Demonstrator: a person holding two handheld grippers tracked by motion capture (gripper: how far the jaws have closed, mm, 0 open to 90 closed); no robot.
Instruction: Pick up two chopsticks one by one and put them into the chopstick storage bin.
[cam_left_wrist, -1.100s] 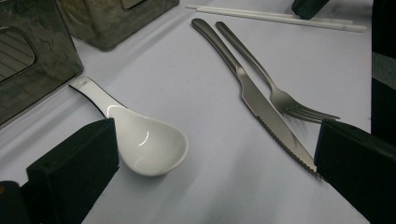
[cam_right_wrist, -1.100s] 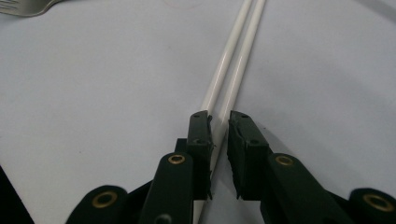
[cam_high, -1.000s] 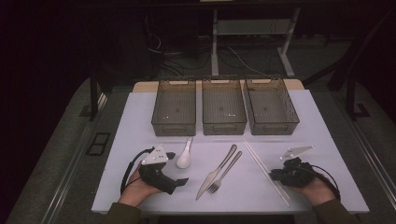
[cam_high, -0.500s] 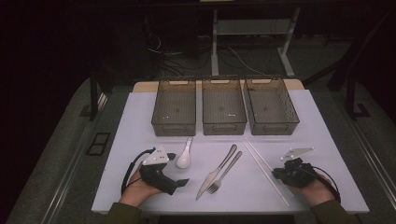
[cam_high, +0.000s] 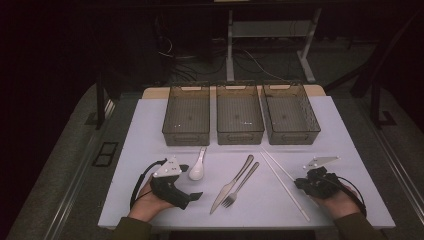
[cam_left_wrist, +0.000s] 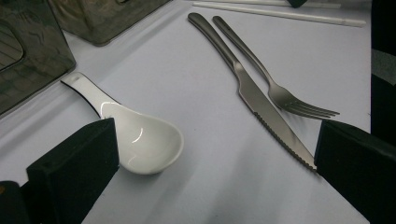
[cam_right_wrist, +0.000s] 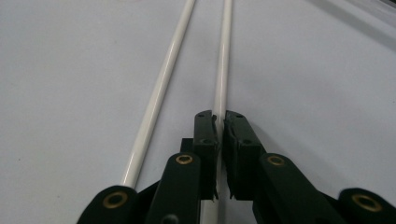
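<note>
The right gripper (cam_right_wrist: 219, 119) has its two black jaws pinched on one white chopstick (cam_right_wrist: 223, 60), which runs straight out from between the pads and away along the gripper's own line; the jaws have just been closing, with that stick between them. The second chopstick (cam_right_wrist: 161, 88) lies on the white table (cam_right_wrist: 70, 70) just beside the jaws on their left, apart from them and almost parallel to the held one. In the high view the right gripper (cam_high: 301, 184) sits at the near end of the pair of chopsticks (cam_high: 280, 177), whose long axis slants from just in front of the gripper up and away toward the right-hand bin (cam_high: 289, 114). Compared with a second ago, the right hand (cam_high: 340, 200) has not shifted and the sticks lie on the same slant; only the jaws have drawn in. The left gripper (cam_left_wrist: 215, 154) rests with its jaws spread wide, nothing between the pads. The white spoon (cam_left_wrist: 140, 140) lies just ahead of its left jaw, handle pointing away, and the knife (cam_left_wrist: 261, 102) and fork (cam_left_wrist: 280, 93) lie ahead toward its right jaw, handles pointing away too. The left hand (cam_high: 147, 200) has kept its place as well.
</note>
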